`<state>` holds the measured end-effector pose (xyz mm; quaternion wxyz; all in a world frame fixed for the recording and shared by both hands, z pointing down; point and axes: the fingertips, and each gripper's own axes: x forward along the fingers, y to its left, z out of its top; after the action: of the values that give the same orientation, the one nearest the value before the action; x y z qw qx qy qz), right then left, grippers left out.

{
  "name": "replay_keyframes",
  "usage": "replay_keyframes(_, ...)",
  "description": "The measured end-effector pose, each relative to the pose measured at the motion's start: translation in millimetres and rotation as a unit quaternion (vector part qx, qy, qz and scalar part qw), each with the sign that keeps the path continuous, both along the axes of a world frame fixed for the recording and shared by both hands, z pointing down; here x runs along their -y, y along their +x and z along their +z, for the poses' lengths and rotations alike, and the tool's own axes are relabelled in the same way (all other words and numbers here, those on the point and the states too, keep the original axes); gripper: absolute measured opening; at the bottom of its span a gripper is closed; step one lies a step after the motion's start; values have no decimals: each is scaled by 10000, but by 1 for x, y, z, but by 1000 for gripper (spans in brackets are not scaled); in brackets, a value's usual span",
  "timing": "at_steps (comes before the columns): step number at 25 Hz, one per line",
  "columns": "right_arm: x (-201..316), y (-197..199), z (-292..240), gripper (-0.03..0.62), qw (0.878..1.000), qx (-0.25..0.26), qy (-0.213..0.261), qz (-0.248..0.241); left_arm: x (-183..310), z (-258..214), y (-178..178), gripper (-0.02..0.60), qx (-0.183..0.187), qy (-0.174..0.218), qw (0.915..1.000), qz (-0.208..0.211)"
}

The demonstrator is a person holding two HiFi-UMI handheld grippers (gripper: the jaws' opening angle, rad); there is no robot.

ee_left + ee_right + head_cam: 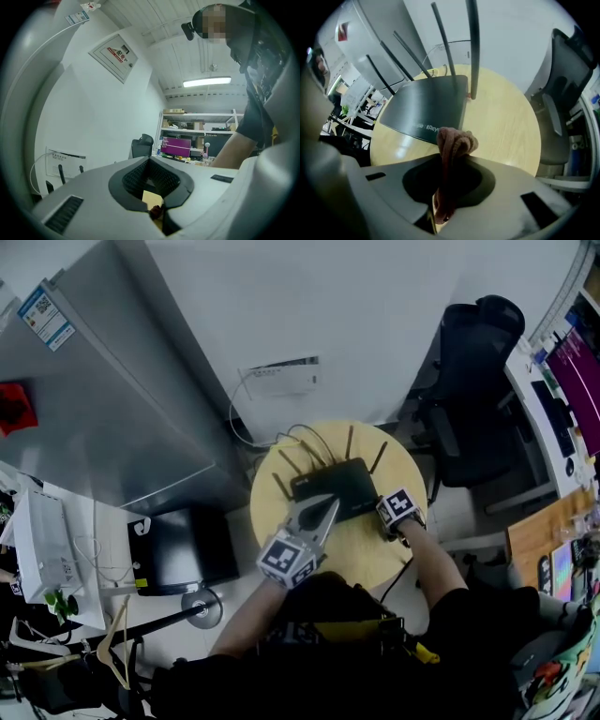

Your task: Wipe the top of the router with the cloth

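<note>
1. The right hand-held gripper (pixel 391 515) pinches the bunched cloth (pixel 453 143) just short of the router (pixel 423 105), which sits on the table (pixel 506 122).
2. The left hand-held gripper (pixel 323 510) is pressed together and empty, its tip at the router's front.
3. Risks: the cloth could slip from the jaws, or a sweep could hit the antennas (pixel 472 47) and shove the router.
4. No containers are visible.

Only one piece of print can be read: pale letters beginning "Rey" are seen on the dark top of the router (pixel 424 105), near its front edge, with the rest hidden behind the cloth (pixel 454 140). Print is also carried by the framed wall sign (pixel 115 57), the white sheet (pixel 281 378) and the blue label (pixel 45 317) on the grey cabinet (pixel 122 399), but none of it can be made out.
</note>
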<state>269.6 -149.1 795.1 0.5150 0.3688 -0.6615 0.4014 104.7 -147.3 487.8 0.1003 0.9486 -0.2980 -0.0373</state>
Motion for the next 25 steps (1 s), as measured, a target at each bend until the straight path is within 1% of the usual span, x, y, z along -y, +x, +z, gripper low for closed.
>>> replay_keyframes(7,-10,-4,-2,58,9998,-52,-146,-112,-8,-4,-6,0,-55,-44,9997,-215)
replay_keyframes(11,-13,-10,-1,60,9998,1,-40,-203,-15,-10,-10,0,-130,23,9995,-292)
replay_keyframes(13,-13,-10,1,58,9998,40,55,-188,-16,-14,-14,0,-137,57,9990,-433)
replay_keyframes(16,-15,-10,-1,60,9999,119,71,32,-19,-16,-20,0,-140,54,9975,-688)
replay_keyframes(18,-16,-14,-1,60,9993,290,71,236,-21,-17,-26,0,-114,72,9966,-817)
replay_keyframes(20,-16,-20,-1,60,9975,510,86,487,-21,-20,-32,0,-166,86,9954,-937)
replay_keyframes(22,-17,-24,0,58,9959,607,130,661,-24,-19,-37,0,-237,58,9950,-964)
replay_keyframes(25,-20,-27,3,60,9963,446,228,692,-30,-13,-44,0,-201,28,9962,-842)
